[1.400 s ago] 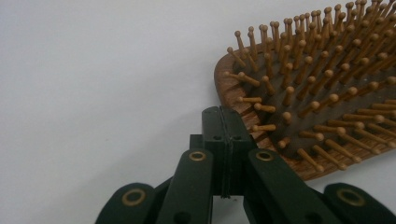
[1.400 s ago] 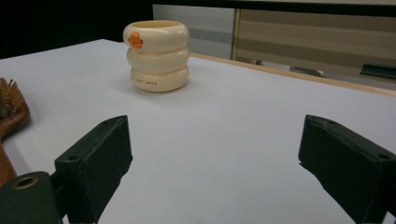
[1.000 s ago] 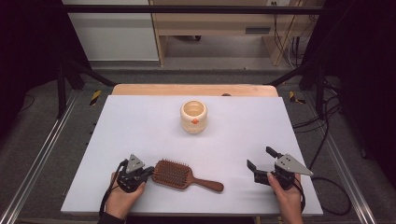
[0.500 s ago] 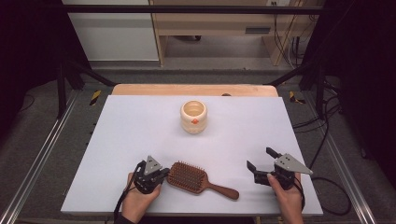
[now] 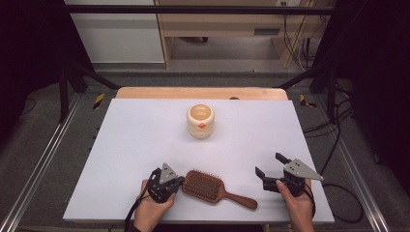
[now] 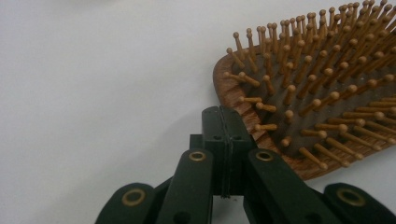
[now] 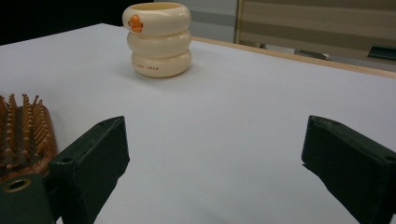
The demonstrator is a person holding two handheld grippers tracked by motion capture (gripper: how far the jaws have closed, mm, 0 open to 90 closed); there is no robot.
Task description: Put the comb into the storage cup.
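We have the wooden hairbrush [image 5: 209,186] lying bristles-up near the six o'clock edge of the white bench [image 5: 121,140], its handle trailing toward four o'clock. Our left hand-held gripper [image 5: 180,182] sits at the brush's nine o'clock side, its jaws pressed fully together with nothing between them, their tips against the rounded end of the brush head [image 6: 299,112]. We judge the step in hand to be a push that slides the brush along the bench. To do it well, we should keep the closed tips low against the wooden rim, below the bristles, and press through the middle of the head so it slides straight and doesn't pivot around its handle. Our right hand-held gripper [image 5: 272,170] waits at the brush's three o'clock, apart from it, jaws wide and holding nothing. The cream cup [image 5: 200,120] stands well apart toward twelve o'clock, so it shouldn't interfere.
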